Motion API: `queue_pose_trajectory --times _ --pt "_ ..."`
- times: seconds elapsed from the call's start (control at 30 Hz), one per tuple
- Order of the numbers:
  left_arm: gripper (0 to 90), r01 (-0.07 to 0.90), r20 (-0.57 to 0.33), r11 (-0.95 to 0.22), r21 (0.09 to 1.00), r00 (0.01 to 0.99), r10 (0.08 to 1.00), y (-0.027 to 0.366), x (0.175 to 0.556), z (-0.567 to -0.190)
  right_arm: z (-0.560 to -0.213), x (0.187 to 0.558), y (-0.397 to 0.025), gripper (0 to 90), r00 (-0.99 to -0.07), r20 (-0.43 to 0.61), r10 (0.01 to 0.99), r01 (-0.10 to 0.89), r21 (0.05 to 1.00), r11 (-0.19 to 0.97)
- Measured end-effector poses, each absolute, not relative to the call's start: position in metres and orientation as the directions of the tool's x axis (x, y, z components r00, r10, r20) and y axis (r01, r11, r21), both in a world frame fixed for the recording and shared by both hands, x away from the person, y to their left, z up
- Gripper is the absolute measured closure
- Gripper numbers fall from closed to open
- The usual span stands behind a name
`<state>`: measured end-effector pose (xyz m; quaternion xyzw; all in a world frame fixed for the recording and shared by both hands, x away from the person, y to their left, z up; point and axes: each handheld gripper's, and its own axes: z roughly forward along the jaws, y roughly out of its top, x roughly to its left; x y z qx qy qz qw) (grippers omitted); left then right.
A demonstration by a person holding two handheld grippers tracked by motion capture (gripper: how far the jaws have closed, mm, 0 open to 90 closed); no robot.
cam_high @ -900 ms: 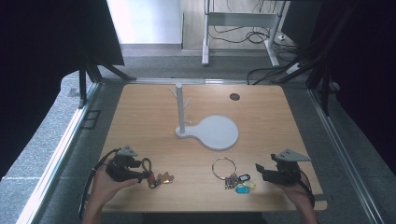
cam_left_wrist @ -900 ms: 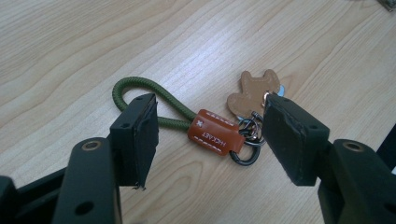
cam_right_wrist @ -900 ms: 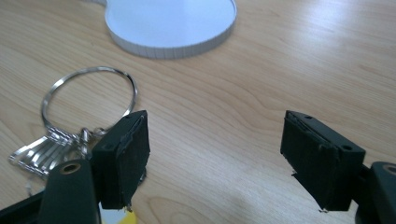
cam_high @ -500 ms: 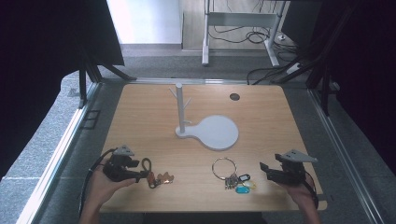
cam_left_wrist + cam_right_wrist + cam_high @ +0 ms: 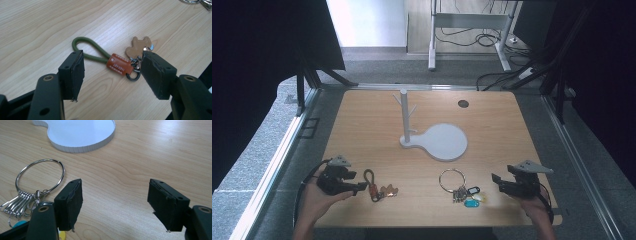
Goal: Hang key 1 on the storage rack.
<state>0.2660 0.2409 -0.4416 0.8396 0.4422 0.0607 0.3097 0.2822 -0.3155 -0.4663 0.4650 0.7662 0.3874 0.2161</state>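
A keychain with a green cord loop (image 5: 88,49), an orange tag (image 5: 119,64) and a tan bear charm (image 5: 138,46) lies near the table's front left. My left gripper (image 5: 360,186) (image 5: 112,72) is open around it, the tag between the jaws, not gripped. A big silver key ring (image 5: 452,179) (image 5: 40,175) with several keys (image 5: 17,201) and coloured tags (image 5: 471,199) lies front right. My right gripper (image 5: 497,182) (image 5: 115,203) is open just right of it, over bare wood. A white stand (image 5: 404,117) with pegs rises from a white base (image 5: 444,141) (image 5: 80,132) mid-table.
The wooden table (image 5: 372,130) has a dark round hole (image 5: 463,103) at the back right. Metal rails run along both sides. A desk frame and cables stand on the floor behind.
My left gripper has closed in on the green-cord keychain, its jaws now around it. The right gripper has shifted slightly near the key ring.
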Motion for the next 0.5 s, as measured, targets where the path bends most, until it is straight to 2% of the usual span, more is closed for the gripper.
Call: queue_pose_trajectory --times 0.5 --pt "35.6 0.749 -0.195 -0.389 0.536 0.558 0.806 0.2504 0.2612 -0.4476 -0.4733 0.2852 -0.3129 29.1 -0.467 0.025 0.884 0.569 0.774 0.279"
